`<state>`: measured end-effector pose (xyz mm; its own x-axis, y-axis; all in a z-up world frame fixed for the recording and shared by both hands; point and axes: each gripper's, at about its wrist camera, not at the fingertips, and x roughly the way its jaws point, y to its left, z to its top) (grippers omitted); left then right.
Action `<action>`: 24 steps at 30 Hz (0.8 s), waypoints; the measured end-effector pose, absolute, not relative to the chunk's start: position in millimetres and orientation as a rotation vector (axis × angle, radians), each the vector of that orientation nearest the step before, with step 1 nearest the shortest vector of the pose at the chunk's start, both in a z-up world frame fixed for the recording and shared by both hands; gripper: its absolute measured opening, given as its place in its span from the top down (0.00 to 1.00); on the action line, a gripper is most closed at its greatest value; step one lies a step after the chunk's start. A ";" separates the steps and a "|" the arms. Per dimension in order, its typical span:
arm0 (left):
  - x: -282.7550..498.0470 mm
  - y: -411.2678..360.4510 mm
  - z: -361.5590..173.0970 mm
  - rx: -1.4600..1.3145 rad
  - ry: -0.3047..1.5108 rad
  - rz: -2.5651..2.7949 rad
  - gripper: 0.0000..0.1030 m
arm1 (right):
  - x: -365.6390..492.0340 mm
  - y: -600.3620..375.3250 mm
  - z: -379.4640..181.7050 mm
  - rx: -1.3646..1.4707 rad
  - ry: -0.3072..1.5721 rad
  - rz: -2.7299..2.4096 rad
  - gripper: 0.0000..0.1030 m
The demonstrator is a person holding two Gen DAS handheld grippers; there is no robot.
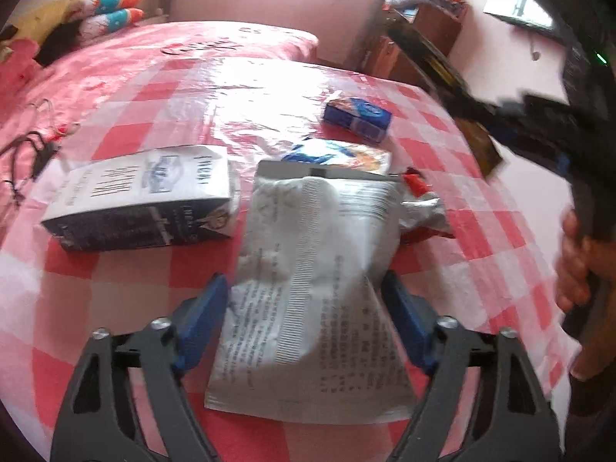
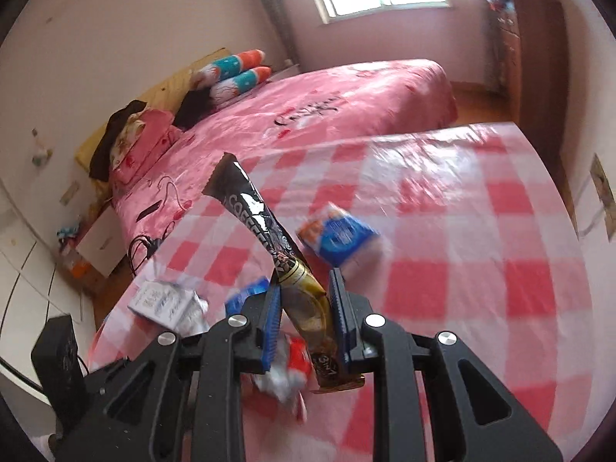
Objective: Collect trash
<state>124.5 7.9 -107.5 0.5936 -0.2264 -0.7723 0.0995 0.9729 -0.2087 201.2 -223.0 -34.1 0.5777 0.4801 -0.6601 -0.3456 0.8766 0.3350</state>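
My left gripper [image 1: 306,288] holds a white printed snack bag [image 1: 312,269] between its blue pads, the bag hanging over the checked table. Behind it lie a white and dark carton [image 1: 142,200], a small blue box [image 1: 358,117], a blue and orange wrapper [image 1: 342,154] and a red and silver wrapper [image 1: 421,208]. My right gripper [image 2: 304,288] is shut on a long black and gold coffee sachet [image 2: 269,231], held above the table. It also shows at the right of the left wrist view [image 1: 435,61]. Below it lie the blue box [image 2: 338,236] and a red and white wrapper [image 2: 288,369].
The table has a red and white checked plastic cover [image 1: 127,138]. A pink bed [image 2: 327,107] with pillows stands beyond it. A wooden cabinet [image 2: 539,57] is at the back right. A black device [image 2: 57,358] sits at the lower left of the right wrist view.
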 end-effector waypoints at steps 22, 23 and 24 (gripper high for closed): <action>80.5 19.4 -99.1 -0.124 0.904 -0.156 0.30 | 123.8 -210.5 -80.7 0.100 0.921 0.440 0.48; 78.1 20.8 -98.2 -0.121 0.901 -0.153 0.30 | 126.5 -209.4 -80.2 0.102 0.917 0.436 0.48; 74.5 23.2 -96.6 -0.120 0.896 -0.149 0.30 | 131.4 -210.3 -80.8 0.101 0.917 0.433 0.48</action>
